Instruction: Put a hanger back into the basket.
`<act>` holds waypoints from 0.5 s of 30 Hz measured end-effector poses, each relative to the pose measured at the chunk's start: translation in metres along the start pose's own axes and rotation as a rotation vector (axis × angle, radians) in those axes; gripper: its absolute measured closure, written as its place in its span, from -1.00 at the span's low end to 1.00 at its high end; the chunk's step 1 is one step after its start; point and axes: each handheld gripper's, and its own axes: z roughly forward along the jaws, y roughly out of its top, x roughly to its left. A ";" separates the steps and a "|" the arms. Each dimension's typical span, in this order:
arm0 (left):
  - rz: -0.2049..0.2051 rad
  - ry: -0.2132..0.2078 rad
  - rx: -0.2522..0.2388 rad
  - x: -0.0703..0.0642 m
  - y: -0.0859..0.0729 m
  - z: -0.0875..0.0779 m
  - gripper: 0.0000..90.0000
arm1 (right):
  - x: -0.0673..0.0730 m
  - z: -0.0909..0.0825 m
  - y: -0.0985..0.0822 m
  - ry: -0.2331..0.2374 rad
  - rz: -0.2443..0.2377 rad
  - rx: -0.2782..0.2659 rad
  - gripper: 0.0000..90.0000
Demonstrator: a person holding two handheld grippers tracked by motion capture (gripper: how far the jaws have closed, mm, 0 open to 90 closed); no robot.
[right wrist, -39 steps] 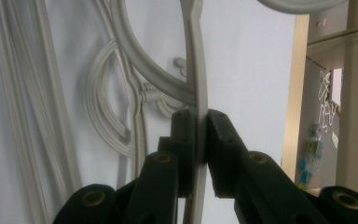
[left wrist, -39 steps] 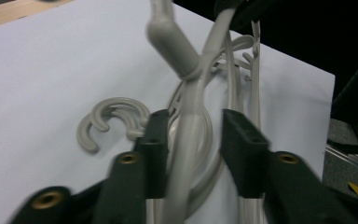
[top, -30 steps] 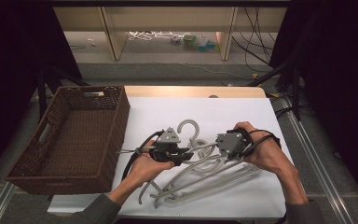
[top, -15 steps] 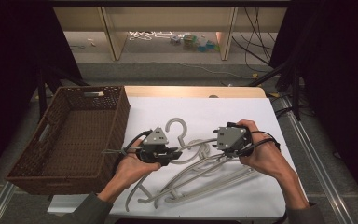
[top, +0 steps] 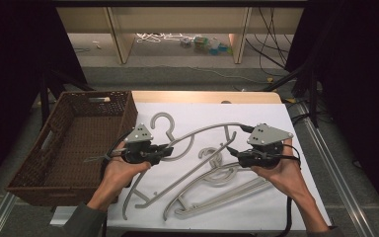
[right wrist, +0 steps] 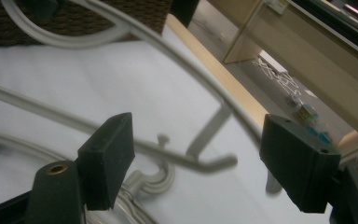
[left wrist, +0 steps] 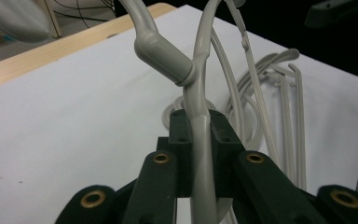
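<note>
Pile near the front edge: two or three grey hangers (top: 217, 190) lie flat on the white table (top: 276, 212), close to the person's side.

Left gripper (top: 170, 150): its jaws are squeezed tight on the neck of one grey hanger, the lifted hanger (top: 202, 132). In the left gripper view the grey bar runs right between the two black jaws.

Right gripper (top: 233, 152): its jaws are wide apart and hold nothing. In the right gripper view the hanger's arm passes behind them, not between them.

What changed: a moment ago both grippers sat close together over the pile. Now the left hand has moved toward the table's left edge, and the lifted hanger has come up and away from the others, tilted with its hook (top: 162, 123) pointing to the far edge.

What it means: I think one hanger has been pulled free of the tangle, so it can go next into the basket.

Basket (top: 44, 168): brown and woven, at the left edge, nothing inside that I can see.
</note>
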 end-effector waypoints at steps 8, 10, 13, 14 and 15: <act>-0.050 0.023 -0.040 0.009 0.004 -0.012 0.82 | -0.001 0.000 -0.023 -0.004 0.143 -0.033 -0.52; -0.065 -0.003 -0.035 0.010 0.004 -0.013 0.82 | 0.003 0.001 -0.028 -0.003 0.176 -0.037 -0.55; -0.073 -0.008 -0.037 0.012 0.006 -0.017 0.82 | 0.006 0.001 -0.033 -0.013 0.176 -0.031 -0.57; -0.073 -0.008 -0.037 0.012 0.006 -0.017 0.82 | 0.006 0.001 -0.033 -0.013 0.176 -0.031 -0.57; -0.080 -0.014 -0.039 0.013 0.007 -0.020 0.82 | 0.008 0.002 -0.037 -0.001 0.189 -0.023 -0.57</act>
